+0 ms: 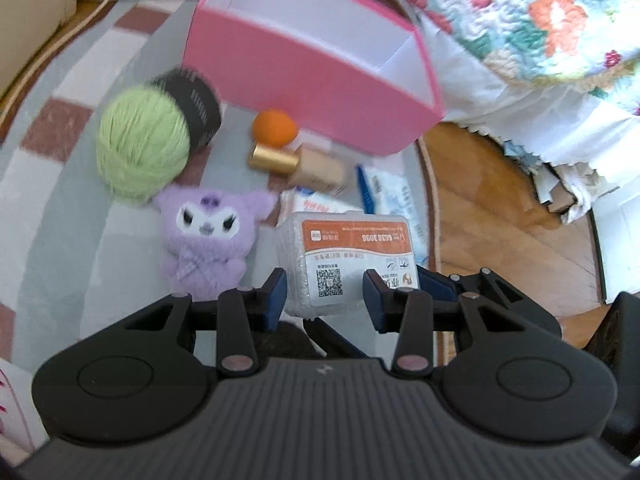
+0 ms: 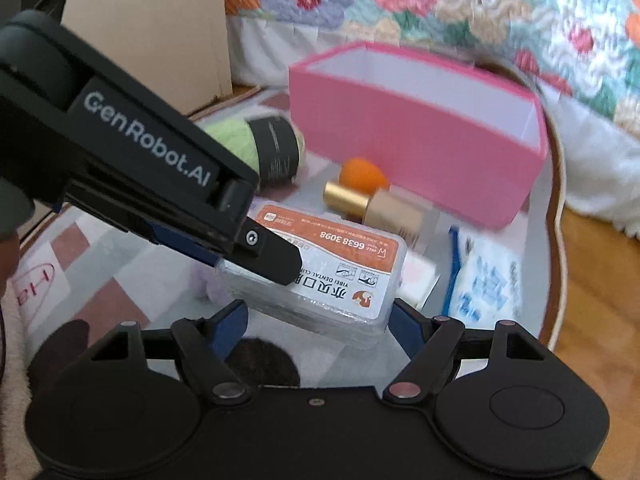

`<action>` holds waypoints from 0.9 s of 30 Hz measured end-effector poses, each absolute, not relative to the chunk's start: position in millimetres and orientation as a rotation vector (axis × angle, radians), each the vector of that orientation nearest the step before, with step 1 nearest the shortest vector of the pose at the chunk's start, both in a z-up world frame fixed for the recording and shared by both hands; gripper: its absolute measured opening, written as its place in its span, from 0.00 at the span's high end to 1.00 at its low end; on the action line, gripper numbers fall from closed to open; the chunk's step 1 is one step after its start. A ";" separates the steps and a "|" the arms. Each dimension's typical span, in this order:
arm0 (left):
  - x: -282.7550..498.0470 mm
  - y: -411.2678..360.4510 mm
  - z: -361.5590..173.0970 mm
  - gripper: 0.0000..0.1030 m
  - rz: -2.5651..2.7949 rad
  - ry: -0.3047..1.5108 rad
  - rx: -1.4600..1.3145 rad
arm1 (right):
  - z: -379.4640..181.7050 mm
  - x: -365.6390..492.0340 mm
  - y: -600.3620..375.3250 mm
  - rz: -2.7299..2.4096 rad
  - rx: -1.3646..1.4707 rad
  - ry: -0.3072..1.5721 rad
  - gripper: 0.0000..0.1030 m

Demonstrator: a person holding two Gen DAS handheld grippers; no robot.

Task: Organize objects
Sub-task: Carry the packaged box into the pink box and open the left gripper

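A clear plastic box with an orange and white label [image 1: 348, 260] lies on the rug, also seen in the right wrist view [image 2: 332, 280]. My left gripper [image 1: 325, 294] stands over its near end; the jaws look clamped on its edge. My right gripper [image 2: 318, 320] is open, one finger at each side of the box's near end. An empty pink box [image 1: 304, 76] stands behind, also in the right wrist view [image 2: 416, 144]. A purple plush toy [image 1: 204, 236], green yarn ball [image 1: 144, 140], orange ball [image 1: 274, 126] and gold-capped bottle [image 1: 304, 166] lie nearby.
A checked rug [image 1: 60, 184] covers the floor, with wood floor [image 1: 500, 200] to the right. A flowered quilt [image 1: 540, 12] hangs behind the pink box. A blue and white packet [image 2: 484, 284] lies right of the clear box. A beige cabinet [image 2: 152, 28] stands at the back left.
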State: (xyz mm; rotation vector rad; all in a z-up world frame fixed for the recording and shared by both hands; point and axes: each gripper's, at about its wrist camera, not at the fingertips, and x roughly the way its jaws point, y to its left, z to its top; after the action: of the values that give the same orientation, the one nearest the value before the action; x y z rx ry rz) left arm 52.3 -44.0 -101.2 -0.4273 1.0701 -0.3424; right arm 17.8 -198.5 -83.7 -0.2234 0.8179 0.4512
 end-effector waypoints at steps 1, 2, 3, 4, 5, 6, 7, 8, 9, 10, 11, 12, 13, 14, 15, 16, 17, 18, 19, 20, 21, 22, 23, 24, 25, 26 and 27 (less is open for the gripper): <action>52.1 -43.4 -92.4 0.61 -0.348 1.061 -0.419 | -76.4 20.8 -197.5 0.452 -0.225 0.810 0.21; 54.6 -43.7 -84.2 0.61 -0.355 1.052 -0.411 | -73.4 27.5 -198.2 0.453 -0.226 0.804 0.21; 58.3 -45.1 -75.4 0.61 -0.362 1.043 -0.403 | -63.7 30.1 -198.5 0.454 -0.231 0.790 0.21; 61.3 -44.5 -66.2 0.61 -0.370 1.034 -0.395 | -59.3 32.4 -197.3 0.454 -0.238 0.778 0.21; 66.6 -45.3 -56.2 0.61 -0.380 1.025 -0.385 | -50.1 34.6 -197.3 0.455 -0.247 0.762 0.21; 73.1 -46.2 -46.7 0.61 -0.389 1.018 -0.380 | -40.5 38.7 -197.9 0.456 -0.256 0.744 0.21; 79.8 -46.2 -37.8 0.61 -0.395 1.011 -0.377 | -33.9 42.4 -198.6 0.457 -0.260 0.733 0.21; 85.1 -46.4 -30.6 0.61 -0.399 1.003 -0.375 | -27.3 47.6 -199.6 0.460 -0.265 0.719 0.21; 90.4 -47.6 -24.1 0.61 -0.401 0.992 -0.372 | -19.5 53.7 -201.3 0.461 -0.268 0.704 0.21; 96.5 -49.2 -18.6 0.61 -0.405 0.978 -0.368 | -13.6 60.8 -203.3 0.462 -0.270 0.694 0.21; 103.1 -49.8 -13.9 0.60 -0.406 0.963 -0.372 | -8.0 67.7 -204.8 0.462 -0.269 0.686 0.21; 110.9 -50.6 -10.9 0.60 -0.404 0.954 -0.381 | -2.5 76.1 -206.8 0.462 -0.266 0.681 0.21; 119.3 -53.2 -9.3 0.60 -0.401 0.953 -0.382 | 1.6 83.3 -208.4 0.459 -0.265 0.680 0.21; 127.1 -55.7 -7.4 0.59 -0.400 0.955 -0.379 | 4.9 91.5 -209.1 0.456 -0.266 0.686 0.21; 135.0 -58.2 -5.4 0.59 -0.400 0.955 -0.379 | 8.9 101.3 -209.0 0.451 -0.273 0.700 0.21; 143.8 -61.0 -3.7 0.59 -0.404 0.954 -0.378 | 14.2 109.8 -209.0 0.443 -0.286 0.711 0.21; 154.0 -63.2 -1.2 0.59 -0.408 0.948 -0.373 | 18.0 118.6 -209.1 0.435 -0.302 0.715 0.21; 164.8 -65.4 0.0 0.60 -0.409 0.946 -0.370 | 20.1 128.5 -209.9 0.429 -0.318 0.709 0.21; 173.9 -67.7 -0.4 0.60 -0.409 0.948 -0.367 | 21.1 137.3 -212.1 0.428 -0.330 0.703 0.21; 186.7 -69.9 -1.5 0.60 -0.409 0.949 -0.365 | 20.9 150.0 -214.7 0.432 -0.340 0.704 0.21; 198.1 -72.5 -4.2 0.60 -0.409 0.952 -0.364 | 19.3 160.3 -217.4 0.434 -0.339 0.711 0.21; 212.7 -75.6 -9.2 0.60 -0.407 0.959 -0.363 | 17.2 172.1 -220.0 0.435 -0.335 0.721 0.21; 223.5 -77.6 -14.0 0.60 -0.403 0.966 -0.366 | 13.5 185.7 -222.8 0.437 -0.340 0.732 0.21; 233.5 -79.9 -20.0 0.60 -0.398 0.975 -0.370 | 8.9 196.4 -224.1 0.439 -0.343 0.741 0.21; 247.1 -84.2 -27.4 0.60 -0.397 0.986 -0.365 | 3.3 208.6 -226.2 0.440 -0.342 0.753 0.21; 257.9 -86.7 -35.1 0.60 -0.392 0.998 -0.365 | -3.7 219.9 -228.3 0.435 -0.337 0.767 0.21; 269.8 -89.1 -42.6 0.60 -0.391 1.012 -0.365 | -11.7 232.0 -230.8 0.433 -0.325 0.790 0.21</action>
State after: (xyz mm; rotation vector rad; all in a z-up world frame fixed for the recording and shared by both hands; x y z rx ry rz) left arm 269.8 -89.1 -42.6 -0.3649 1.0116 -0.3915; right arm 232.0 -230.8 -11.7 -0.3255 0.7895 0.4328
